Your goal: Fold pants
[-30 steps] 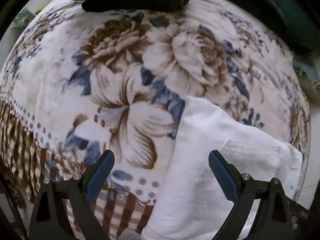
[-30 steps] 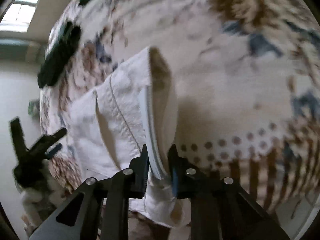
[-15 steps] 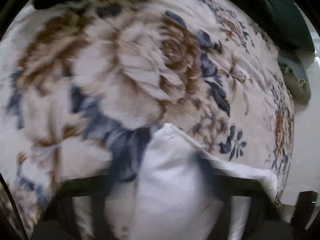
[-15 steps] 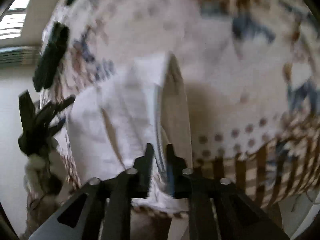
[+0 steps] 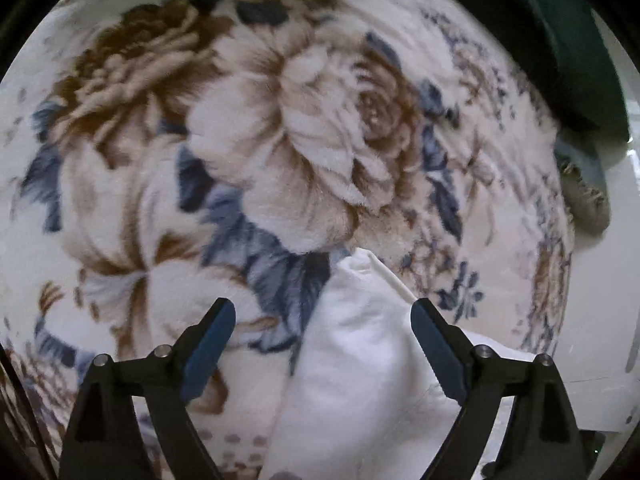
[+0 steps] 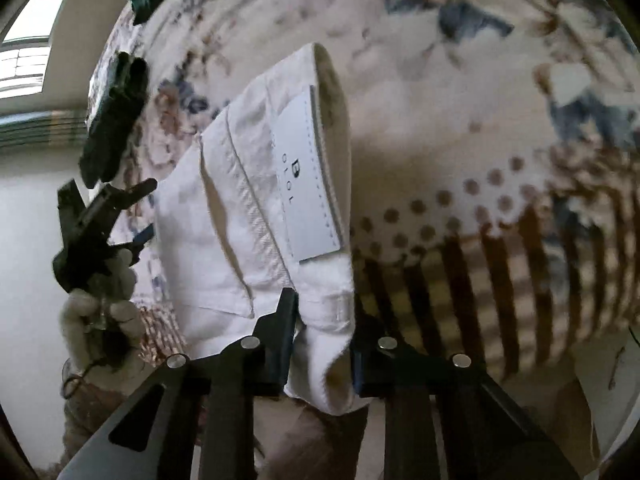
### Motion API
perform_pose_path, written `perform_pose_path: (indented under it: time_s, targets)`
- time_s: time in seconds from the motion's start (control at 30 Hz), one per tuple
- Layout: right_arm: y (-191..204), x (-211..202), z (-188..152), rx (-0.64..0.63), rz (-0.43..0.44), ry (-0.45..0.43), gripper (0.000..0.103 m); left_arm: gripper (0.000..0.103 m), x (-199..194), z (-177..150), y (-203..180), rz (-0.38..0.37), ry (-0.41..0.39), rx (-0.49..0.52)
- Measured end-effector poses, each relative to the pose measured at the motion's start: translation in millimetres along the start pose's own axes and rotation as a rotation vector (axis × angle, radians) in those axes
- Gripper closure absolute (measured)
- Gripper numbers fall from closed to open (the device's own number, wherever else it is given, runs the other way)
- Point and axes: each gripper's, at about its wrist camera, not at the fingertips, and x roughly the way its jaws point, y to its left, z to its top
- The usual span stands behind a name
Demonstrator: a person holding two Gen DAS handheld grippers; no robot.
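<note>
The white cotton pants (image 6: 256, 216), already folded small, lie on the floral fleece blanket (image 5: 280, 140) near the bed's edge. My right gripper (image 6: 322, 344) is closing on their waistband corner; my left gripper (image 5: 322, 344) is opening, apparently empty. Next: regrip left, fold over.

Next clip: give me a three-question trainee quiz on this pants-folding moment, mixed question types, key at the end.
1. True or false: the right gripper has its jaws clamped on the white pants.
2. Multiple choice: where does the label on the pants show? A) left wrist view B) right wrist view C) both.
3. Fill in: the pants lie on a ___-patterned blanket.

Key:
1. True; a fold of white cloth sits between its jaws.
2. B.
3. Floral.
</note>
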Motion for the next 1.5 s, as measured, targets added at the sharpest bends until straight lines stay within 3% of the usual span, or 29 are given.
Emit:
perform_pose_path:
  time_s: [0.03, 0.13, 0.23, 0.37, 0.4, 0.47, 0.53, 0.6, 0.63, 0.67, 0.7, 0.77, 0.83, 0.93, 1.03, 1.13, 1.27, 1.3, 1.37, 1.4, 1.5]
  targets:
    - [-1.7, -8.7, -4.6, -0.001, -0.001, -0.006, 0.087, 0.013, -4.9, -2.5, 1.4, -0.01, -0.002, -0.001]
    - [-26.2, -26.4, -6.3, 0.038, -0.042, -0.026, 0.087, 0.011, -9.1, -8.2, 1.8, -0.033, 0.005, 0.006]
    - [-60.3, -12.1, 1.9, 0.141, -0.024, 0.009, 0.086, 0.011, 9.5, -11.5, -3.6, -0.043, 0.049, 0.022]
    - [-56.0, 22.1, 3.0, 0.037, -0.104, 0.058, 0.083, 0.012, 37.4, -9.2, -17.3, -0.042, 0.078, 0.037]
    - [-57.2, 25.8, 2.5, 0.027, -0.116, 0.062, 0.083, 0.018, 42.0, -5.8, -20.8, -0.027, 0.044, 0.045]
    - [-62.1, 30.8, 4.1, 0.037, -0.117, 0.052, 0.082, 0.076, 47.8, 1.5, -26.7, -0.027, 0.014, 0.082]
    - [-64.7, 35.2, 5.7, 0.056, -0.114, 0.051, 0.079, 0.083, 55.0, 7.6, -29.6, -0.042, 0.014, 0.097]
    - [-69.6, 37.0, 6.7, 0.076, -0.108, 0.061, 0.065, 0.083, 59.1, 13.7, -26.0, -0.05, 0.023, 0.074]
    - [-72.8, 36.8, 7.1, 0.09, -0.099, 0.072, 0.049, 0.08, 57.7, 16.0, -23.2, -0.062, 0.037, 0.052]
    - [-77.7, 35.1, 6.8, 0.108, -0.079, 0.078, 0.04, 0.079, 52.7, 16.7, -22.1, -0.073, 0.042, 0.043]
    - [-83.8, 30.2, 5.1, 0.139, -0.032, 0.074, 0.037, 0.071, 46.2, 15.8, -23.3, -0.068, 0.047, 0.048]
    - [-95.6, 17.1, 0.1, 0.181, 0.045, 0.042, 0.019, 0.018, 29.4, 8.7, -27.8, -0.024, 0.031, 0.086]
    - [-99.6, 13.2, -7.8, 0.207, 0.105, 0.029, 0.015, 0.005, 11.4, -5.0, -30.7, -0.036, -0.003, 0.129]
    - [-105.1, 34.9, -18.7, 0.258, 0.161, 0.077, 0.015, 0.005, 2.5, -26.9, -27.9, -0.027, 0.007, 0.153]
    - [-106.6, 68.3, -22.8, 0.296, 0.262, 0.103, 0.015, 0.005, 10.4, -47.1, -14.8, -0.045, 0.073, 0.123]
    - [-99.4, 90.5, -21.5, 0.314, 0.366, 0.077, 0.015, 0.005, 25.9, -66.2, -1.4, -0.074, 0.147, 0.078]
    - [-73.7, 85.5, -16.7, 0.23, 0.489, 0.04, 0.015, 0.005, 27.3, -74.1, 7.2, -0.122, 0.154, 0.043]
    - [-68.4, 82.4, -15.8, 0.192, 0.495, 0.029, 0.015, 0.005, 28.1, -73.5, 9.8, -0.132, 0.154, 0.033]
    - [-67.3, 88.4, -12.8, 0.15, 0.386, 0.035, 0.017, 0.004, 30.6, -73.0, 11.8, -0.148, 0.165, 0.029]
    - [-73.3, 94.0, -12.1, 0.166, 0.375, 0.037, 0.017, 0.002, 32.4, -73.2, 11.3, -0.155, 0.171, 0.033]
    - [-81.2, 108.3, -5.7, 0.237, 0.417, 0.038, 0.016, 0.001, 36.7, -75.6, 11.6, -0.164, 0.175, 0.036]
